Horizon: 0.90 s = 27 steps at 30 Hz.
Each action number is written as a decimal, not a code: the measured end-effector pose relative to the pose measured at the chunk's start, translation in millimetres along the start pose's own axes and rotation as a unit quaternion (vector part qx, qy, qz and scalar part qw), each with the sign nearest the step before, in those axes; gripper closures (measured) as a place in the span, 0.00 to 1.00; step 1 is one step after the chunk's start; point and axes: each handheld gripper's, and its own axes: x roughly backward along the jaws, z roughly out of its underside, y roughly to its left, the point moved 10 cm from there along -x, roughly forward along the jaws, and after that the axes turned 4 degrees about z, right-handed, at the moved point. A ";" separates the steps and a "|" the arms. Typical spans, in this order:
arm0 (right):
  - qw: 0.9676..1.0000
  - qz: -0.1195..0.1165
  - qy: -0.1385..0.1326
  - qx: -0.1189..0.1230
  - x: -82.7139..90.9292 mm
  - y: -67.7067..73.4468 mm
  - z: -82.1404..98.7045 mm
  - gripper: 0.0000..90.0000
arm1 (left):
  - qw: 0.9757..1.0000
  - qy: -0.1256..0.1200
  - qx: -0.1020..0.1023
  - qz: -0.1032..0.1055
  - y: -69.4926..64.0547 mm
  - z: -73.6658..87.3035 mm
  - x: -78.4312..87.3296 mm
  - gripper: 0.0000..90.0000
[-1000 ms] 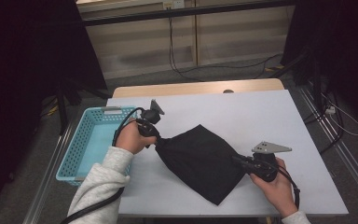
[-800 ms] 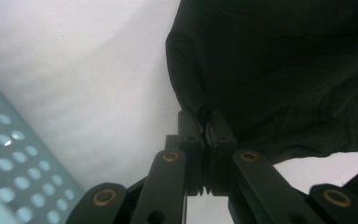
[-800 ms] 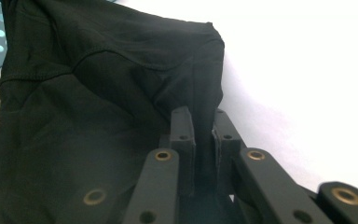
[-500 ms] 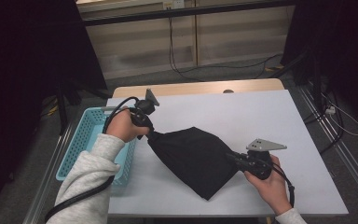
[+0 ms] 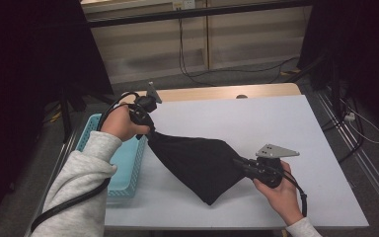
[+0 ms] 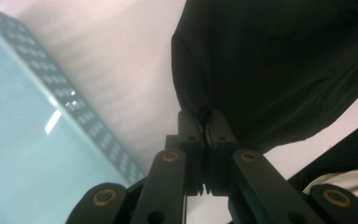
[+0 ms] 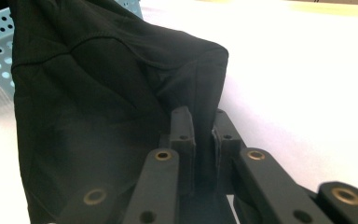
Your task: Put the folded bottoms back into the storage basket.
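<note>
A black cloth (image 5: pixel 197 160) hangs stretched between the two grippers over the white table (image 5: pixel 276 123). My left gripper (image 5: pixel 150 132) is shut on its upper left corner, raised above the table's left edge. In the left gripper view the black cloth (image 6: pixel 279 60) is pinched between the jaws of my left gripper (image 6: pixel 204 122). My right gripper (image 5: pixel 238 163) is shut on the cloth's right corner, low near the table's front. The right gripper view shows the black cloth (image 7: pixel 98 93) bunched in my right gripper (image 7: pixel 200 122). The cloth's lower tip rests on the table.
A light blue perforated basket (image 5: pixel 128 163) stands off the table's left edge, under my left forearm; the basket (image 6: pixel 37 121) also lies below the left gripper. Cables run along the floor behind the table. A wooden strip (image 5: pixel 256 91) borders the table's far edge.
My left gripper has risen and moved toward the far left with its corner, lifting and stretching the cloth. The right gripper has stayed nearly in place.
</note>
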 end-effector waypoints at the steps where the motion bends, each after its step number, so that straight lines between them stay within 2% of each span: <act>1: 1.000 -0.001 -0.001 0.001 -0.4 1.1 -0.9 0.91 | 1.000 0.000 0.000 -0.001 -0.4 -0.1 3.5 0.97; 5: 1.000 -0.006 -0.005 0.003 -1.7 7.2 -4.5 0.91 | 1.000 0.006 -0.004 -0.010 -0.6 0.6 15.4 0.97; 12: 1.000 -0.012 -0.020 0.004 -2.9 14.8 -14.3 0.91 | 1.000 -0.004 -0.004 -0.018 1.1 -2.5 33.0 0.97; 21: 0.999 -0.019 -0.028 0.007 -9.1 23.1 -19.4 0.91 | 1.000 0.009 0.002 -0.022 11.3 0.7 40.0 0.97; 27: 0.999 -0.021 -0.026 0.011 -11.0 25.9 -18.5 0.91 | 1.000 0.008 0.000 -0.022 10.6 0.2 37.8 0.97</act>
